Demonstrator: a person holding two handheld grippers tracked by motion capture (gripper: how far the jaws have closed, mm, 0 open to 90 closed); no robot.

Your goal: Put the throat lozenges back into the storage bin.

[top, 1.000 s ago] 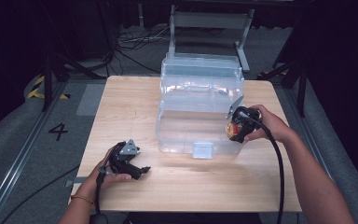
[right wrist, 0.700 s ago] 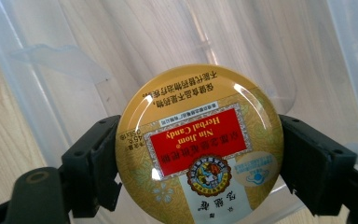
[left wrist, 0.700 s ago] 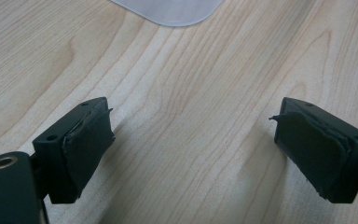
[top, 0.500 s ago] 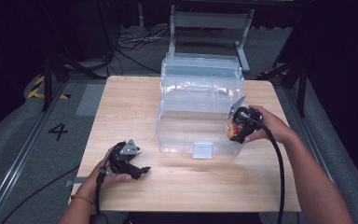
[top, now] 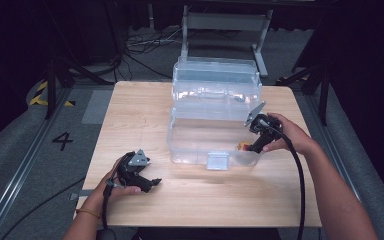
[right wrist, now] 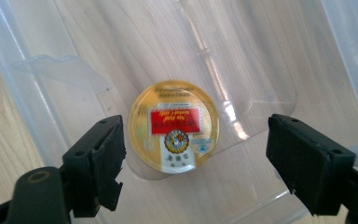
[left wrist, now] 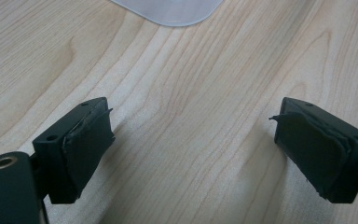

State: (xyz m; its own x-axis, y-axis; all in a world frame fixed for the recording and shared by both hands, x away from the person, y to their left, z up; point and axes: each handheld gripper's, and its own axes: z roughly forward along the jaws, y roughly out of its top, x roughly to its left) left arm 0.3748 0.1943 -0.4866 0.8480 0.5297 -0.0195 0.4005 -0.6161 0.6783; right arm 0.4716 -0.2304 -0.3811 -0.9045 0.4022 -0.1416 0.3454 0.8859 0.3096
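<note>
Small round golden tin with a red label on its lid lies flat on the floor of the clear plastic storage box, near the front right corner; in the high view it shows as a yellow-red spot through the wall. Judged: light, rigid, smooth lid and rim, so likely slippery; low profile leaves little height to take. Best hold looks to be across the diameter, pads on the side wall, pressed squarely so it does not squirt out or skate on the slick plastic floor.

Right gripper hangs over the tin inside the box, fingers spread wide, one on each side of it, not touching. Box wall stands close on one side; clearance for the outer finger looks tight.

Left gripper rests low over the light wooden bench, well apart from the box, fingers wide with nothing between them.
</note>
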